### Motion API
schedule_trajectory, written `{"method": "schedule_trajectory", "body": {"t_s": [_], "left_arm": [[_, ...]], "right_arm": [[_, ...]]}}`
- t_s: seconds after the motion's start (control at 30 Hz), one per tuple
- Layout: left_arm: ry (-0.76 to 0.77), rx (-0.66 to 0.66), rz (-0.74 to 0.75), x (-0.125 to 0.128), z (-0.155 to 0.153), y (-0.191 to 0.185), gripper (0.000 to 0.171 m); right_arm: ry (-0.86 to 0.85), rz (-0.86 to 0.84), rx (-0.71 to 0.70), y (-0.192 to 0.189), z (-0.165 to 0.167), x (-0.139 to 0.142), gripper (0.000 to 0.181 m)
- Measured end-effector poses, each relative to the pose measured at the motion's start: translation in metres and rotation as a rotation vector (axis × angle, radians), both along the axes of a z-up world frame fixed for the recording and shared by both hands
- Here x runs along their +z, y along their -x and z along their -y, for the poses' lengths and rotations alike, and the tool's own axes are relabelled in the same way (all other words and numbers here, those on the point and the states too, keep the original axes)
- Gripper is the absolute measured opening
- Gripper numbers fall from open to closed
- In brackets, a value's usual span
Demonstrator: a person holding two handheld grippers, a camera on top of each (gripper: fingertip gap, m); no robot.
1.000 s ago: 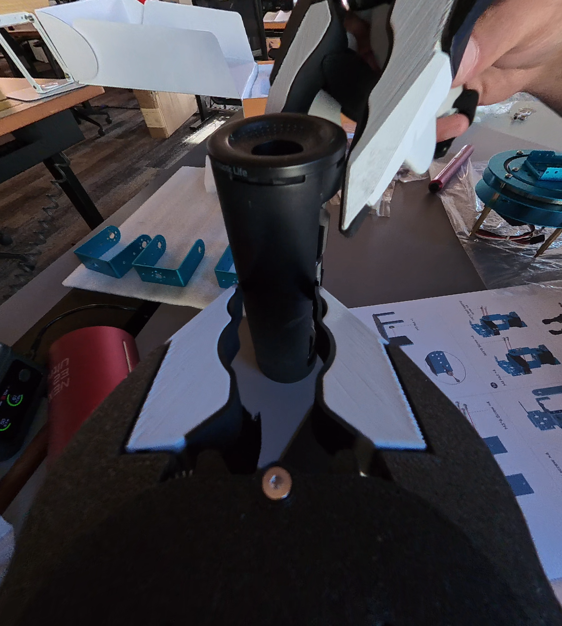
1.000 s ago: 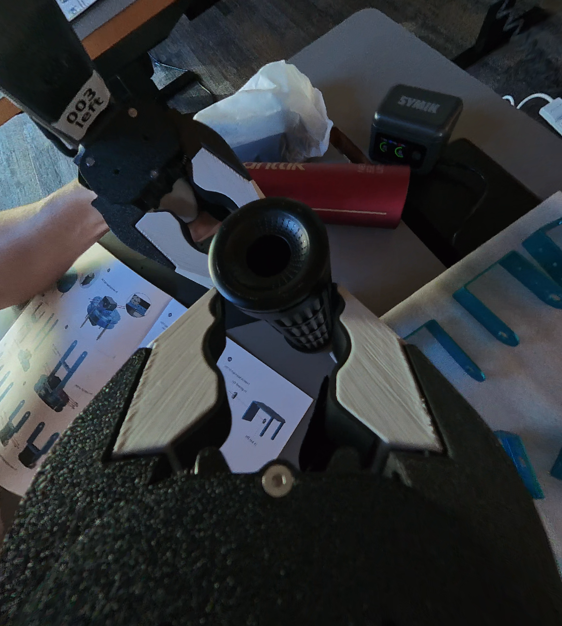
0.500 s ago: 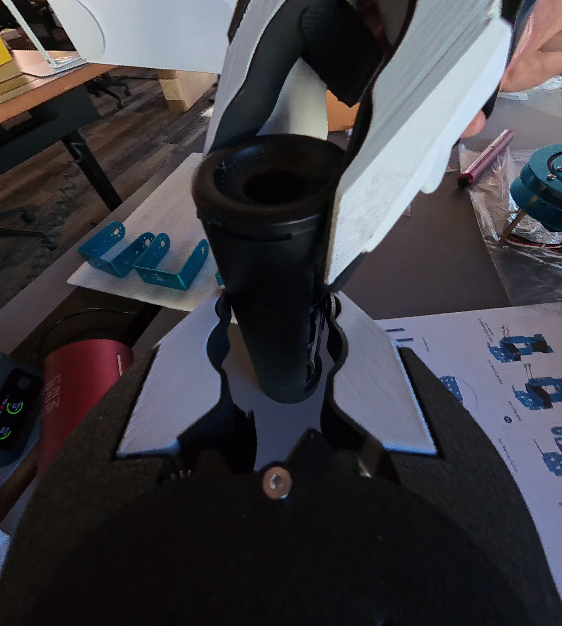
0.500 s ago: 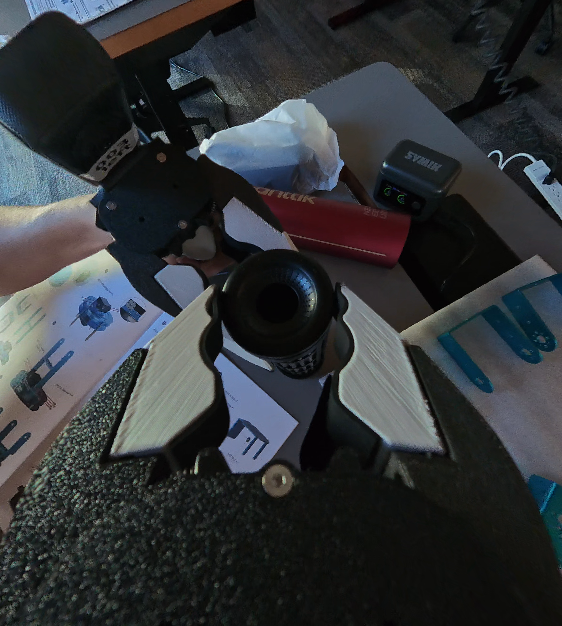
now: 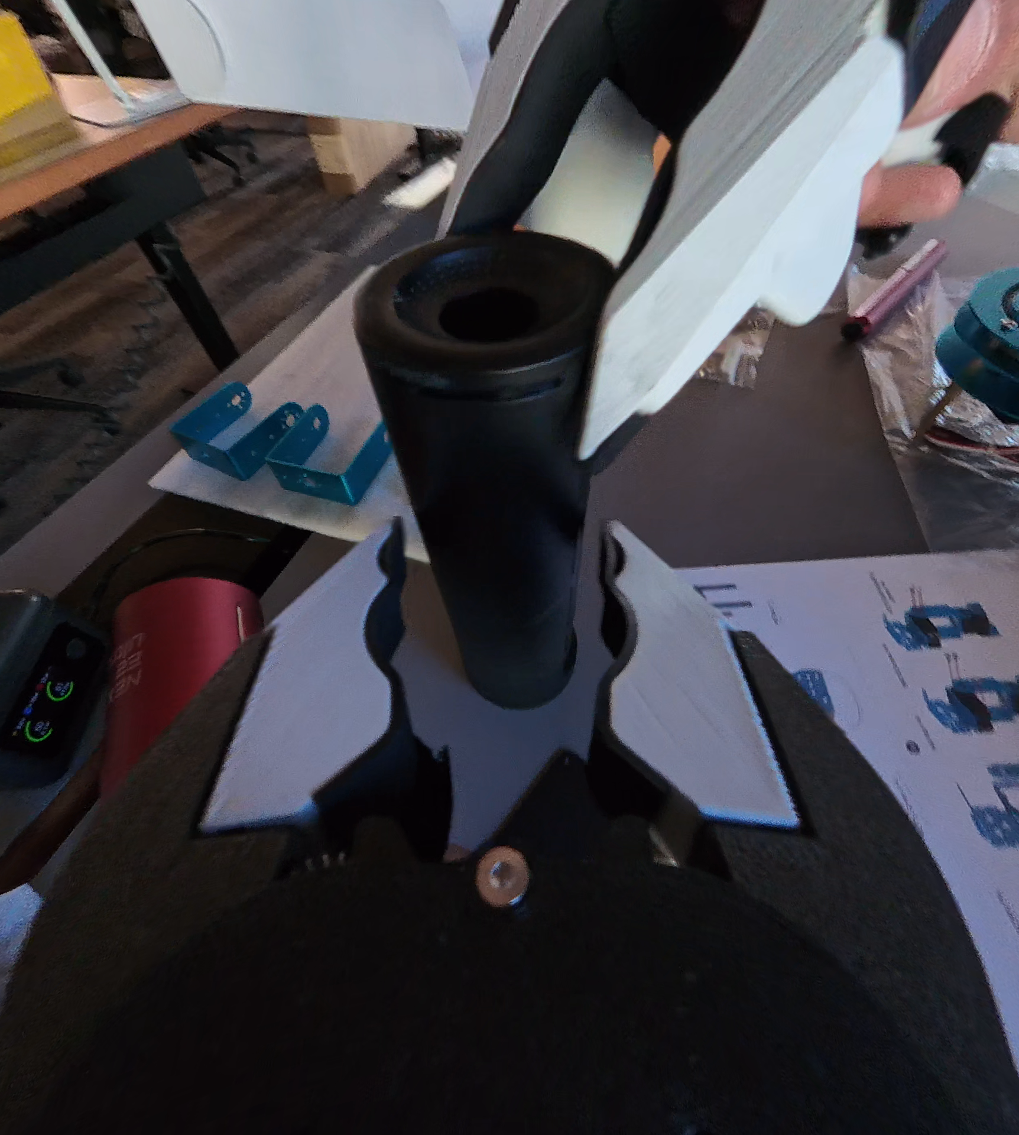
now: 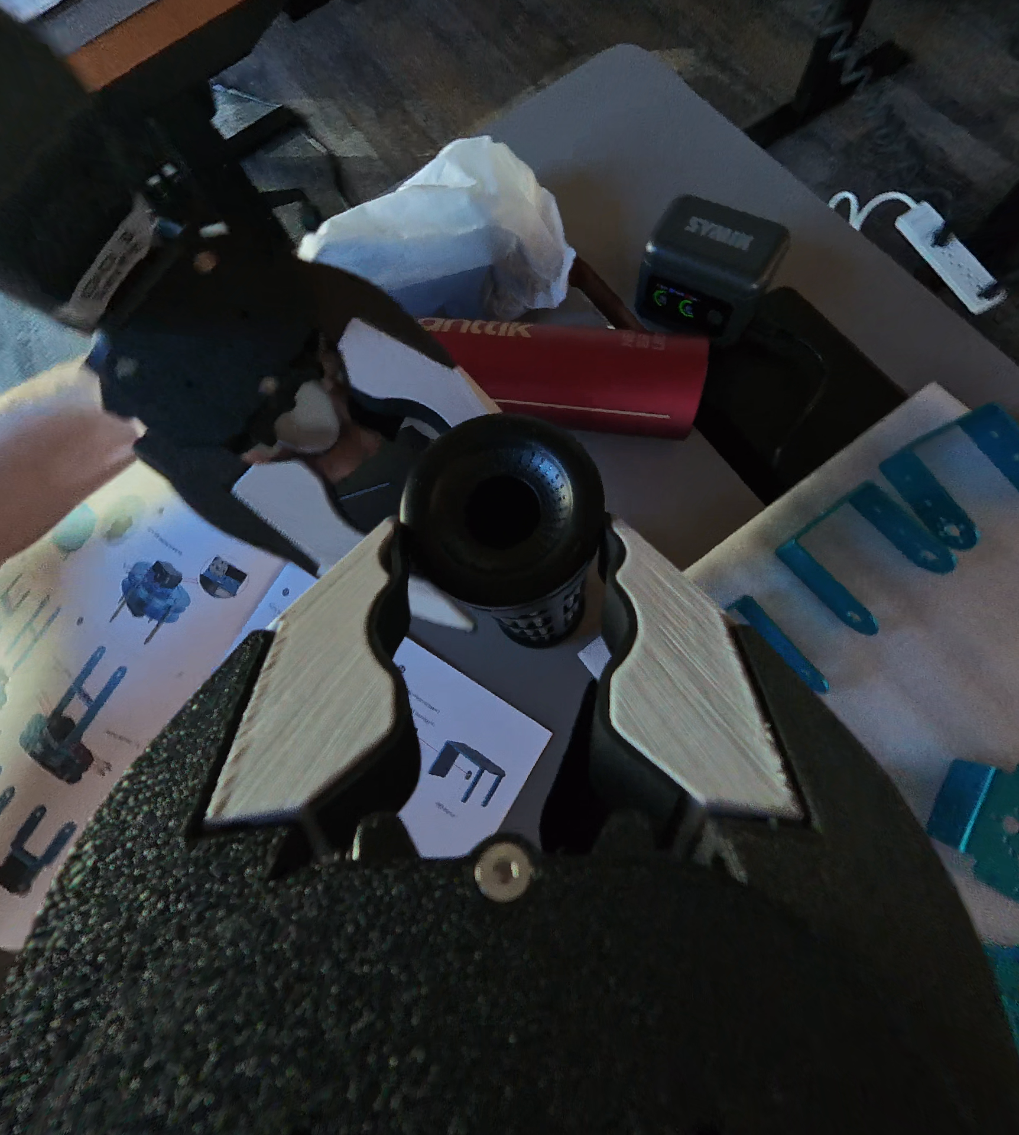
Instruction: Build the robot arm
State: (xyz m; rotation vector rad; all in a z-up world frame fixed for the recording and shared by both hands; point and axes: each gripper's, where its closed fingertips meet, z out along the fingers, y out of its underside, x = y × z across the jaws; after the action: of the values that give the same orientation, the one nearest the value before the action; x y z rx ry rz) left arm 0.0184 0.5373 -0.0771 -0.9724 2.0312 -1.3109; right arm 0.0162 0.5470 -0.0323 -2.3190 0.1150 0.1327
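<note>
While your left gripper (image 5: 498,589) stands with jaws parted around the lower end of the black cylinder (image 5: 488,467), whether they still touch it is unclear. Your right gripper (image 6: 498,553) brackets its hollow top end (image 6: 501,510); grip there is uncertain too. Beyond lie blue brackets (image 5: 277,445), a red tube (image 6: 581,381) and instruction sheets (image 5: 924,706).

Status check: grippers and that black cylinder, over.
Left gripper open around base of black cylinder. Right gripper shut on its top. Instruction sheet beneath, blue brackets aside.
</note>
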Motion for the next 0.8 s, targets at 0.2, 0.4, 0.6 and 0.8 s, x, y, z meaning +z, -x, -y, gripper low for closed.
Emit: {"method": "schedule_trajectory", "body": {"t_s": [0.2,0.4,0.6,0.8], "left_arm": [[-0.088,0.196,0.051,-0.012,0.005,-0.018,0.062],[-0.033,0.059,0.004,-0.010,0.003,-0.008,0.059],[-0.062,-0.122,-0.068,-0.012,0.009,0.008,0.058],[-0.091,-0.205,-0.061,-0.012,0.013,0.015,0.059]], "right_arm": [[0.023,0.017,-0.121,0.001,0.001,0.000,0.061],[-0.018,0.041,0.064,0.006,0.002,0.003,0.063],[-0.182,0.121,0.386,0.020,-0.006,0.002,0.070],[-0.213,0.114,0.472,0.034,-0.006,-0.002,0.065]]}}
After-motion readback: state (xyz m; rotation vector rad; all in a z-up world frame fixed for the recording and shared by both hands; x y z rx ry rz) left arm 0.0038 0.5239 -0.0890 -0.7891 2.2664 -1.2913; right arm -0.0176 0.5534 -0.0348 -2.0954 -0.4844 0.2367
